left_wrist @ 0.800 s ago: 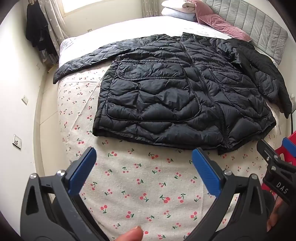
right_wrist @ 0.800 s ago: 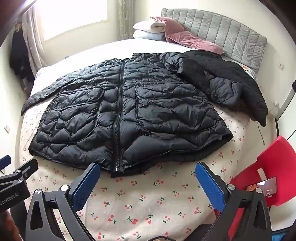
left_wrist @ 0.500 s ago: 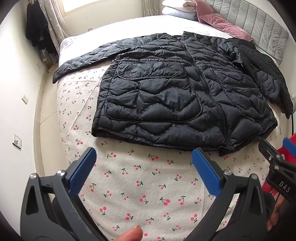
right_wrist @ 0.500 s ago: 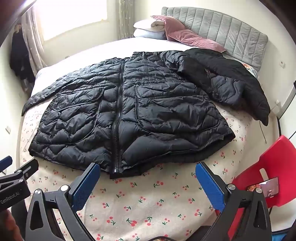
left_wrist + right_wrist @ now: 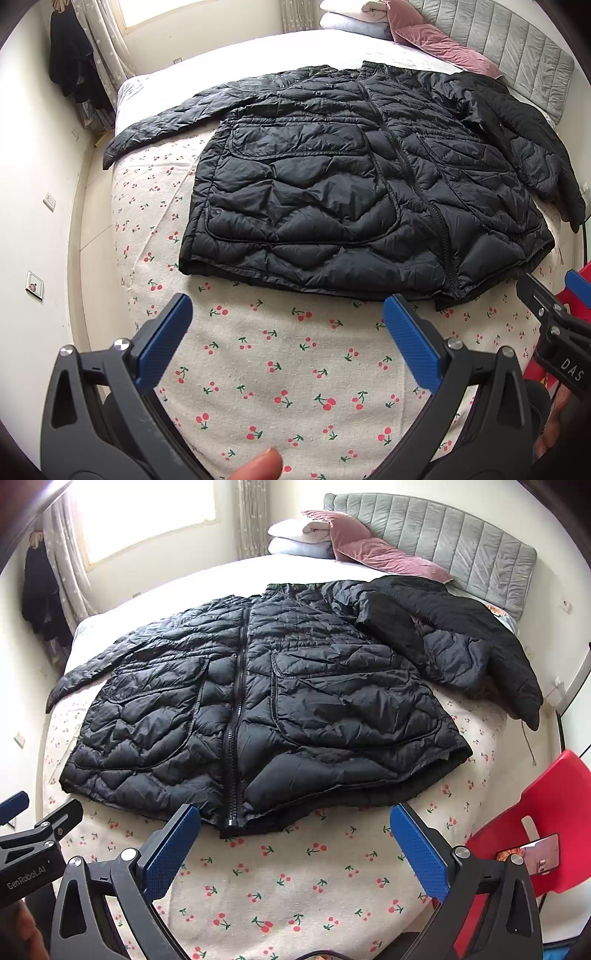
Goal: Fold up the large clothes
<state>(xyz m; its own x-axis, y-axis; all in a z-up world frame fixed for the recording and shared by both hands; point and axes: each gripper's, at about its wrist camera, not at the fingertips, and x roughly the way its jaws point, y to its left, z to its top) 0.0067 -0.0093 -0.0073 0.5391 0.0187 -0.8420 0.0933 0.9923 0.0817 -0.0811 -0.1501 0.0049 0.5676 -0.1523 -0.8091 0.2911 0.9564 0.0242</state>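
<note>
A large black quilted jacket (image 5: 332,199) lies flat, zipped, front up, on the cherry-print bed cover (image 5: 280,369). It also shows in the right wrist view (image 5: 258,709). Its left sleeve (image 5: 177,118) stretches out toward the window side. Its right sleeve (image 5: 461,635) is bunched and folded over near the headboard. My left gripper (image 5: 288,314) is open and empty, just short of the hem. My right gripper (image 5: 295,827) is open and empty, at the hem near the zipper end (image 5: 231,823).
A grey padded headboard (image 5: 461,542), white pillows (image 5: 299,535) and a pink pillow (image 5: 373,554) are at the far end. A red chair (image 5: 535,842) stands by the bed's right side. Dark clothes (image 5: 70,66) hang by the window. Floor runs along the bed's left edge.
Both grippers have moved slightly closer to the jacket's hem. Both stay open. The jacket has not moved.
</note>
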